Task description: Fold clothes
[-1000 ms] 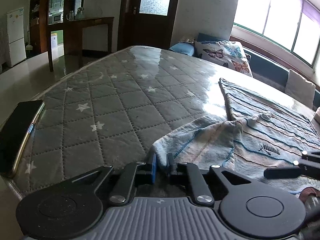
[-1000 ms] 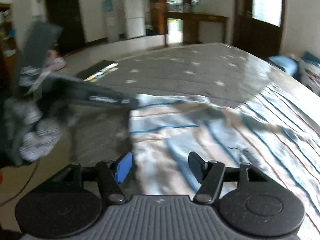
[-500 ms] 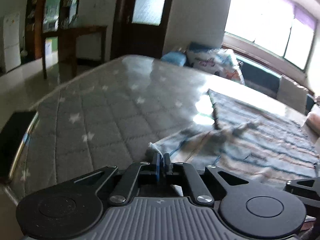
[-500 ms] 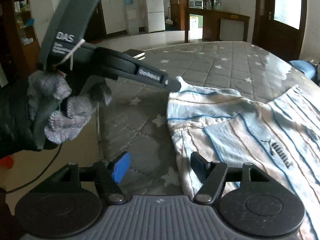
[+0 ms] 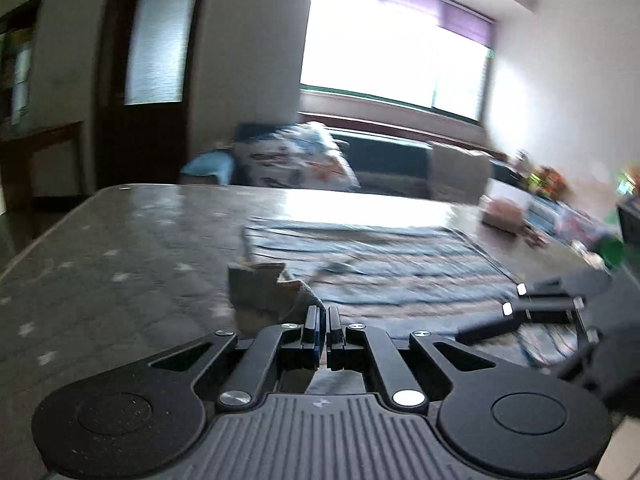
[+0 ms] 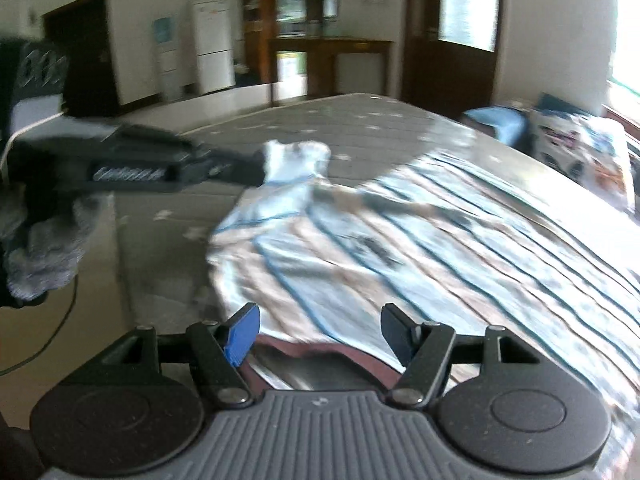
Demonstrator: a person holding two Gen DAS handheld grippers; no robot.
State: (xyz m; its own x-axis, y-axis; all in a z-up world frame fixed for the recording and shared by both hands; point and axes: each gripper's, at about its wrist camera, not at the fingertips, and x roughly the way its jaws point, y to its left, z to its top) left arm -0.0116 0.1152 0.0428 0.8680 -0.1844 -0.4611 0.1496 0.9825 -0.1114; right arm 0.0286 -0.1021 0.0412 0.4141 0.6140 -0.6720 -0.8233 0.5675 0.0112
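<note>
A blue, white and tan striped shirt (image 6: 420,232) lies spread on the grey star-quilted mattress (image 6: 352,128). My left gripper (image 5: 323,316) is shut on the shirt's sleeve end (image 5: 268,288) and holds it lifted off the mattress; in the right wrist view the left gripper (image 6: 256,168) pinches that sleeve (image 6: 296,160) at the left. My right gripper (image 6: 320,328) is open and empty, low over the shirt's near edge with its dark red collar (image 6: 320,350). It also shows in the left wrist view (image 5: 516,304) at the right.
A butterfly-print pillow (image 5: 296,160) and a dark sofa (image 5: 384,156) stand beyond the mattress under the window. Small cluttered items (image 5: 540,200) lie at the far right. A wooden table (image 6: 332,60) and a white fridge (image 6: 212,44) stand across the room.
My left gripper has closed on the sleeve end, lifted it and swung right toward the shirt body. My right gripper has stayed open and shifted over the shirt's collar edge.
</note>
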